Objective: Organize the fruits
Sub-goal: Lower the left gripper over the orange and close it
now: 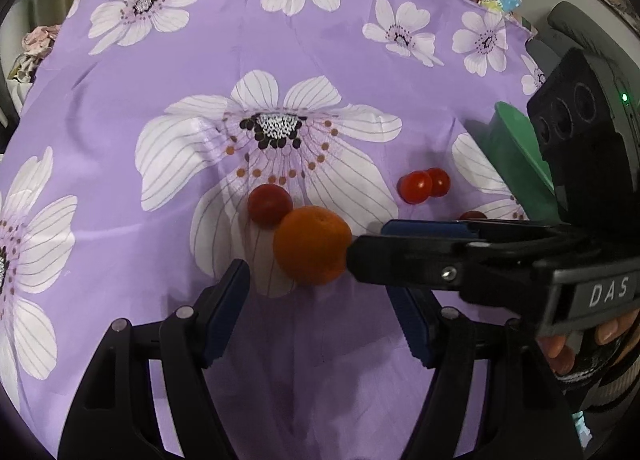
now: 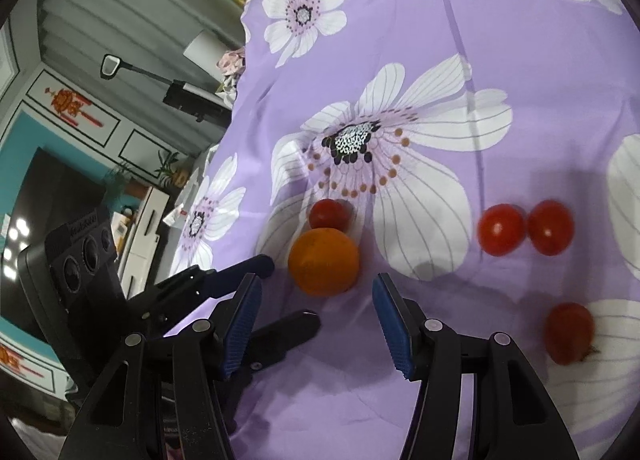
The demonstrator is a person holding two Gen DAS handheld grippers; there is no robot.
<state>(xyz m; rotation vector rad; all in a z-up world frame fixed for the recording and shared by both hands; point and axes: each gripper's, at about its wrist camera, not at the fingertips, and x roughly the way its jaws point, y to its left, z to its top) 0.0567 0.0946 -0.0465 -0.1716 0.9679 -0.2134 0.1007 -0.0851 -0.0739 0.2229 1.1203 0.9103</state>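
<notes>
Orange (image 1: 312, 246) lay on the floral purple cloth (image 1: 200, 39), touching a cherry tomato (image 1: 269, 204) behind it, well in from the edges. You should have judged it firm, light and slick-skinned, best taken across its widest part. Your left gripper (image 1: 320, 312) stood spread and empty before it; your right gripper (image 2: 316, 318) was likewise spread, holding nothing. Only the left view showed the green bowl (image 1: 516, 155); only the right showed a strawberry-like fruit (image 2: 570, 332) whole.

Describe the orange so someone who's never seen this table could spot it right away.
Find the largest white flower on the purple cloth. At its lower petals lies the orange, touching a small red tomato. It is the only orange fruit, bigger than every tomato.
</notes>
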